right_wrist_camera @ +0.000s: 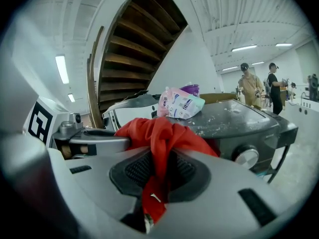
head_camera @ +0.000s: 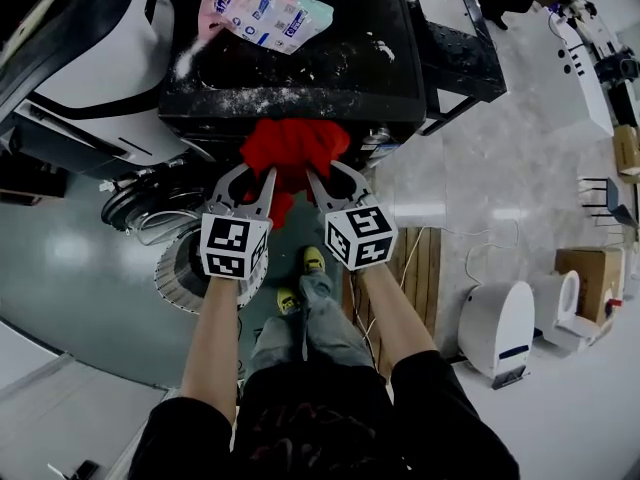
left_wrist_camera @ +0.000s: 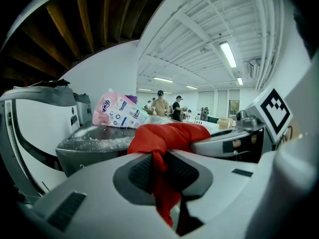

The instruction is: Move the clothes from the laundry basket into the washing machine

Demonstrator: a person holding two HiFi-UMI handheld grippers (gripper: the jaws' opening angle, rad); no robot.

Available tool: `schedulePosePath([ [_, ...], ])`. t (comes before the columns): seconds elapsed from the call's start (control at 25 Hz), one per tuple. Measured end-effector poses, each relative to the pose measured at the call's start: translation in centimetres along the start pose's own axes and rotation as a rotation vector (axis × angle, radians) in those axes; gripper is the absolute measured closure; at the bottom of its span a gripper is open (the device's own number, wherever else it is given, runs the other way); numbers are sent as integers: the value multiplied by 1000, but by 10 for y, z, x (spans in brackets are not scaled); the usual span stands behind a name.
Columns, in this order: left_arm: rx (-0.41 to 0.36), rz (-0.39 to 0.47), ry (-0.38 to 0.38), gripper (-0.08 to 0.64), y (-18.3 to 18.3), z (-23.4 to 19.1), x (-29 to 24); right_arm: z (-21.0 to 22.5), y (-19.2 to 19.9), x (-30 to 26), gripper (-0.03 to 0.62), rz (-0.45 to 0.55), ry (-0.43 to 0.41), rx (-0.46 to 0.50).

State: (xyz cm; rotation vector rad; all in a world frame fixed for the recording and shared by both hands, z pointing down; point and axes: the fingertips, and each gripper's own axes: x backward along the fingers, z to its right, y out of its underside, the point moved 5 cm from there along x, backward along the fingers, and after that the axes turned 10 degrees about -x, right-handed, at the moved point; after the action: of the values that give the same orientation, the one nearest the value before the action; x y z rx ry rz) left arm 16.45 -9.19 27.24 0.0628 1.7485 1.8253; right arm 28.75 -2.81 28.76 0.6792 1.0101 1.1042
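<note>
A red garment (head_camera: 290, 148) hangs bunched between both grippers, in front of the dark grey washing machine (head_camera: 330, 78). My left gripper (head_camera: 262, 180) is shut on the garment's left part; in the left gripper view red cloth (left_wrist_camera: 159, 148) is pinched between its pads and trails down. My right gripper (head_camera: 318, 182) is shut on the right part, with the cloth (right_wrist_camera: 160, 143) squeezed between its pads in the right gripper view. Each gripper shows beside the other: the right gripper (left_wrist_camera: 234, 141) and the left gripper (right_wrist_camera: 89, 141). The machine's opening is hidden behind the cloth.
A pink and white detergent pouch (head_camera: 262, 6) lies on the machine's powder-dusted top (head_camera: 300, 73). A white appliance (head_camera: 95, 58) stands at the left. A round basket (head_camera: 180, 268) sits on the floor below my left arm. Two people (right_wrist_camera: 259, 86) stand far off.
</note>
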Motion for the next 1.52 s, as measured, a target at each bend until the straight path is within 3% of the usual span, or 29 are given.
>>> schedulePosePath([
  [0.32,35,-2,-16,489,47,1,-39,37,37,-31,520,-26,-13,-16],
  [0.88,76,-1,-28,489,168,10,-82,83,148,-79,520,-48,-12,-44],
  [1.08,97,26,-45,489,210,9,-106,105,180,-103,520,-39,-18,-30],
  [1.32,120,90,-66,489,260,1,-136,124,220,-139,520,-20,-47,52],
  [1.52,103,131,-73,489,294,-6,-167,150,245,-170,520,13,-32,32],
])
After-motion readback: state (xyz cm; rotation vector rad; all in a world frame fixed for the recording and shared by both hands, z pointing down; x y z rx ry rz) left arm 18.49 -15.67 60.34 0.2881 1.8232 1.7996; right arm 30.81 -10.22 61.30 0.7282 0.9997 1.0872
